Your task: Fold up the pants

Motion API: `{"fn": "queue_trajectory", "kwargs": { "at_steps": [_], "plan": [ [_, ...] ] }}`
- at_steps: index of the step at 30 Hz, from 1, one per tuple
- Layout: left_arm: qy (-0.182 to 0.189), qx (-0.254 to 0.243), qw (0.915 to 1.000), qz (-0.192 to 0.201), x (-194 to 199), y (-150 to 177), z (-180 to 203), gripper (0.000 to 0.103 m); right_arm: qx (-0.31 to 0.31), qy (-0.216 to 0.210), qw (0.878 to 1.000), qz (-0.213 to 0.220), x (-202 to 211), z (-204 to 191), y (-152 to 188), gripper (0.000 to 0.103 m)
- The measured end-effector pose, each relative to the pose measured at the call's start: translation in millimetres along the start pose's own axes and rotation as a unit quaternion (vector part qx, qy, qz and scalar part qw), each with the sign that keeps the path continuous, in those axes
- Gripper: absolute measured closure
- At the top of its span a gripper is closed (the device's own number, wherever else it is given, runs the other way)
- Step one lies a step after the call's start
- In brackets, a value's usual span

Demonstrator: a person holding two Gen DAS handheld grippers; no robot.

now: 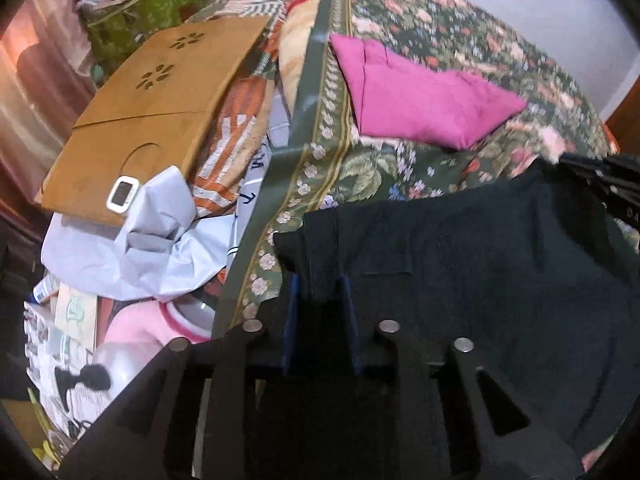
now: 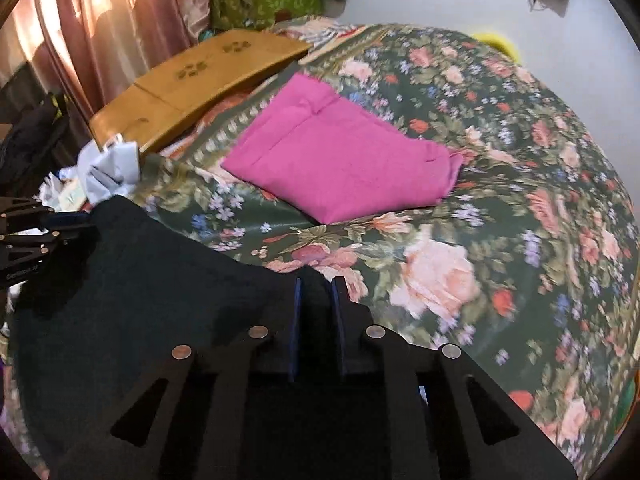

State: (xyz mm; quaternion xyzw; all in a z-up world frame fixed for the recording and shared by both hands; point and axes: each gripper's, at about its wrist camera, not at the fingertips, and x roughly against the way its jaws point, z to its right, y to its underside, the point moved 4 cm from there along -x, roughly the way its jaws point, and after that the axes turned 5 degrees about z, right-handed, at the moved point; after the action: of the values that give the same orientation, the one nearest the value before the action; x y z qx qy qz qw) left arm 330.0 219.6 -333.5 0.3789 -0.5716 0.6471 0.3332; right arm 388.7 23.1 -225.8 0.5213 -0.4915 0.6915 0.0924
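Note:
Dark pants (image 1: 480, 272) lie spread on a floral bedspread (image 1: 400, 176). My left gripper (image 1: 320, 280) is closed on their near left corner, and dark cloth fills the gap between its blue pads. In the right wrist view my right gripper (image 2: 318, 284) pinches the right edge of the same dark pants (image 2: 140, 280), with cloth between its fingers. Each gripper appears in the other's view: the right one at the far right (image 1: 608, 184), the left one at the far left (image 2: 36, 232). A folded pink garment (image 2: 340, 160) rests farther back on the bed.
A wooden lap table (image 1: 160, 100) lies along the bed's left side, with a small white device (image 1: 122, 194) and crumpled grey-white plastic (image 1: 152, 248) by it. Boxes and papers clutter the floor at lower left. A green storage box (image 2: 264, 4) stands by the pink curtain.

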Motion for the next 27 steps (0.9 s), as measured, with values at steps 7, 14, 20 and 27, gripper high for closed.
{"fn": "queue_trajectory", "kwargs": {
  "at_steps": [7, 14, 20, 27],
  "plan": [
    [-0.009, 0.032, 0.998, 0.054, 62, 9, -5, 0.025, 0.019, 0.001, 0.999, 0.039, 67, -12, 22, 0.071],
    [-0.002, 0.033, 0.9986, 0.042, 85, 44, 3, 0.015, 0.004, -0.005, 0.999, 0.048, 106, -24, 65, 0.065],
    [0.033, 0.072, 0.9969, 0.002, 76, 80, 5, 0.015, 0.005, 0.009, 0.999, 0.041, 123, -32, 106, 0.065],
    [0.1, 0.106, 0.9892, -0.014, 74, 94, 18, 0.015, -0.011, 0.018, 1.0, 0.021, 120, -35, 142, 0.064]
  ]
}}
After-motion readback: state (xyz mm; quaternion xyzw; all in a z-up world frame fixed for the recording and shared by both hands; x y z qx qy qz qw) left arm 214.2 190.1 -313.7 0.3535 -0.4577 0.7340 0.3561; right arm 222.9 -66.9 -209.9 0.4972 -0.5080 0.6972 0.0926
